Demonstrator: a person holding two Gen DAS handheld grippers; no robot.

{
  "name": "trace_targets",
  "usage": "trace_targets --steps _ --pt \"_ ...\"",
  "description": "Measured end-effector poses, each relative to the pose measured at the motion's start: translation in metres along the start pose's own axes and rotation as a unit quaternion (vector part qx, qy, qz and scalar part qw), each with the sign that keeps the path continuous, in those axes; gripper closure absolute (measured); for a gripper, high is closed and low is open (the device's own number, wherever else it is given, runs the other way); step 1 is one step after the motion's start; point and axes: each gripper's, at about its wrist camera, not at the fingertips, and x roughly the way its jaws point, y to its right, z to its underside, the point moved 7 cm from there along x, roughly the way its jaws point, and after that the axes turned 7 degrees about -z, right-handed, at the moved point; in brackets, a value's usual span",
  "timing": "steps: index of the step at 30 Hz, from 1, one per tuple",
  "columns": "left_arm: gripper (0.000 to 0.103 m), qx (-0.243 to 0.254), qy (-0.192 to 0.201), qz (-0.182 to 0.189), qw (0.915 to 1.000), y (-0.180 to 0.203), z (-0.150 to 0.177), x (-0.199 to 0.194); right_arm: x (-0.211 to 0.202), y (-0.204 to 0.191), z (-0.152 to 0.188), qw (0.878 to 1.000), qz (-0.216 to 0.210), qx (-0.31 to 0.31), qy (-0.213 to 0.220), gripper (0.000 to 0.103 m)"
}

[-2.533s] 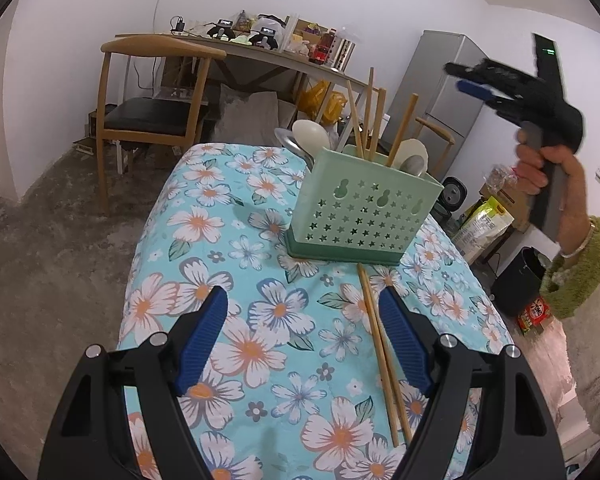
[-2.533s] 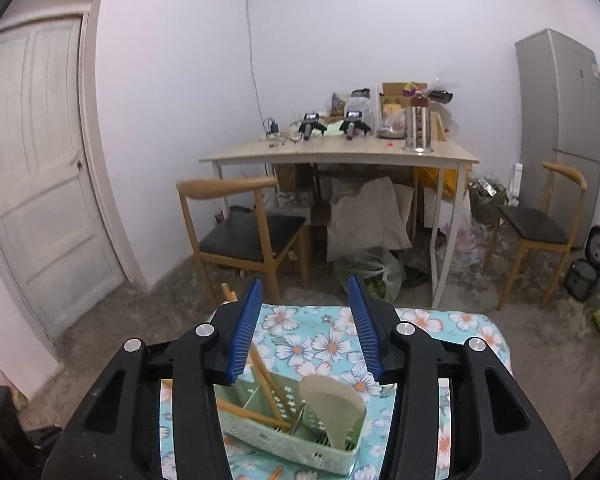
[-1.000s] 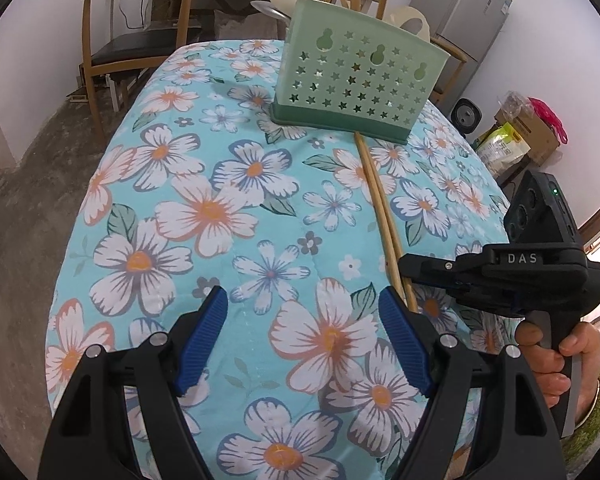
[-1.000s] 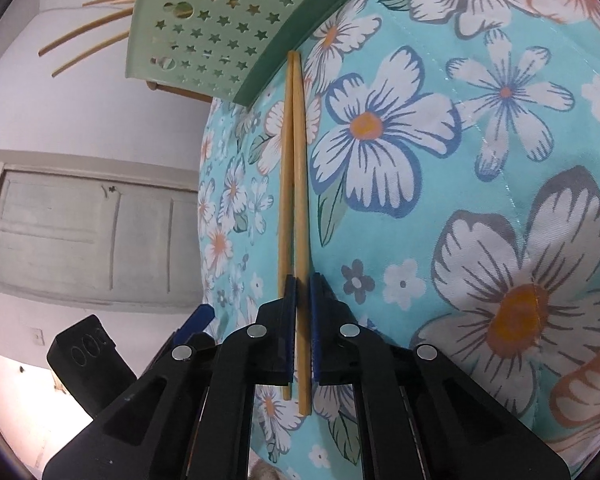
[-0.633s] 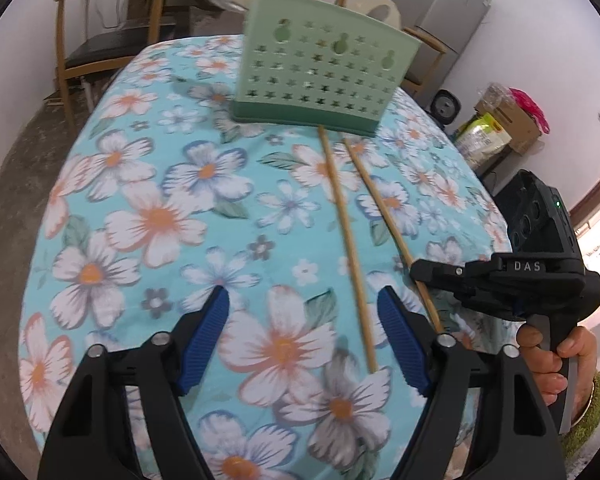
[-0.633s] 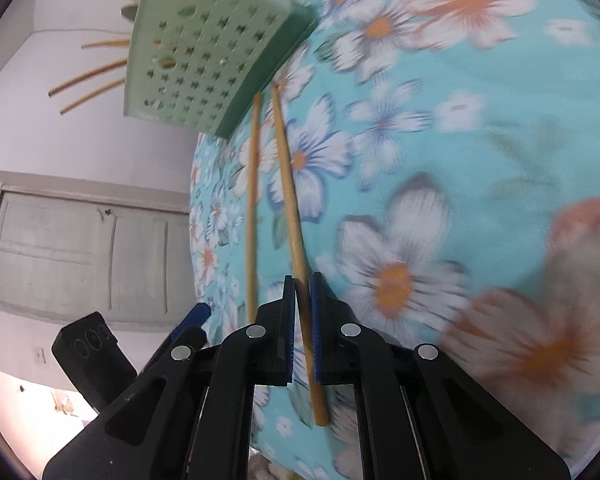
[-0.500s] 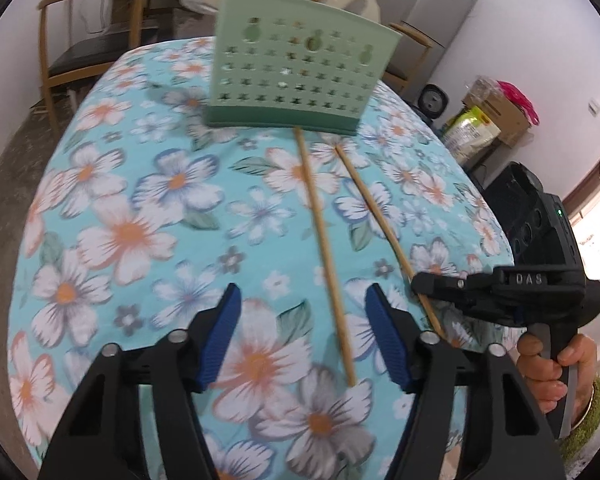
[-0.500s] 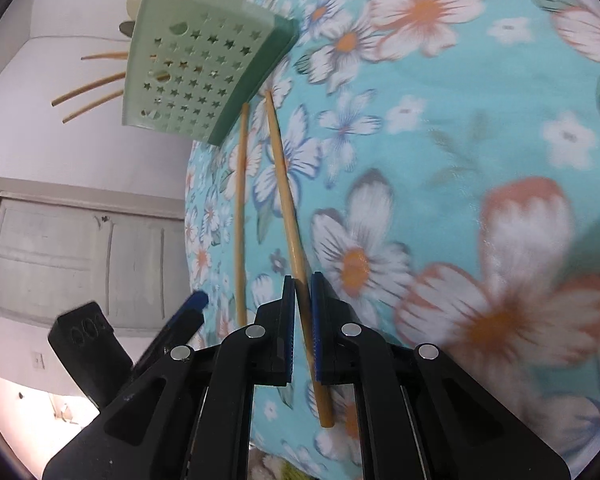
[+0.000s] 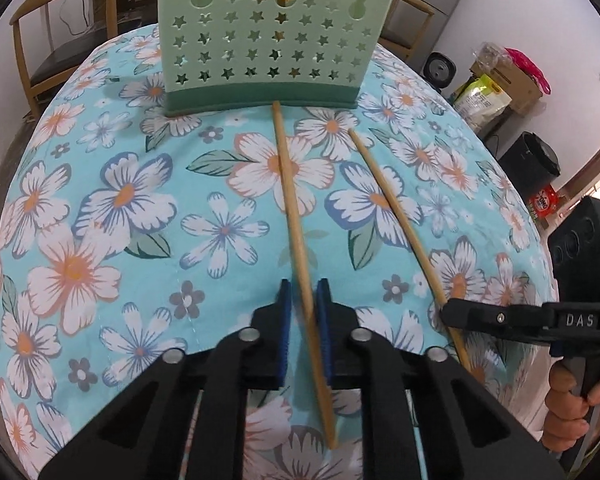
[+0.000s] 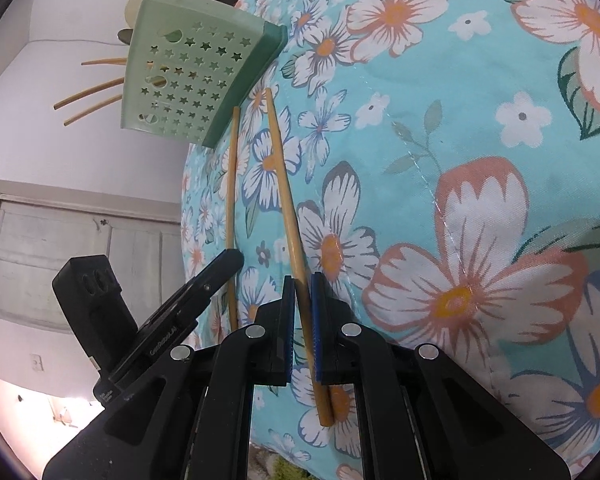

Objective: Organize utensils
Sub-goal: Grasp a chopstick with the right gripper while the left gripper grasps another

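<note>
Two wooden chopsticks lie on the floral tablecloth (image 9: 100,208) in front of a green star-holed utensil holder (image 9: 268,36). My left gripper (image 9: 302,292) is shut on the left chopstick (image 9: 290,184), near its near end. My right gripper (image 10: 302,284) is shut on the right chopstick (image 10: 284,184), which also shows in the left wrist view (image 9: 392,200). The right gripper also shows in the left wrist view (image 9: 448,314), at the right. The holder (image 10: 204,72) contains several chopsticks (image 10: 88,96) and spoons.
A wooden chair (image 9: 40,56) stands beyond the table's far left. Another chair (image 9: 412,12), a black bin (image 9: 528,160) and bags (image 9: 484,96) stand on the floor to the right. The table edge drops close on the right.
The left gripper moved right onto the left chopstick and closed on it. The right gripper stays shut on the right chopstick, whose far end has swung away from the other.
</note>
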Motion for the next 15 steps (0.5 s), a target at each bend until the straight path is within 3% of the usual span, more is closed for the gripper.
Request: trace_targets --steps 7,15 --pt "0.098 -0.039 -0.003 0.019 0.999 -0.009 0.005 -0.009 -0.001 0.001 0.0 1.0 -0.002 -0.006 -0.001 0.097" --pt "0.098 -0.085 -0.006 0.039 0.9956 -0.031 0.032 -0.038 -0.003 -0.009 0.006 0.999 0.012 -0.038 -0.016 0.098"
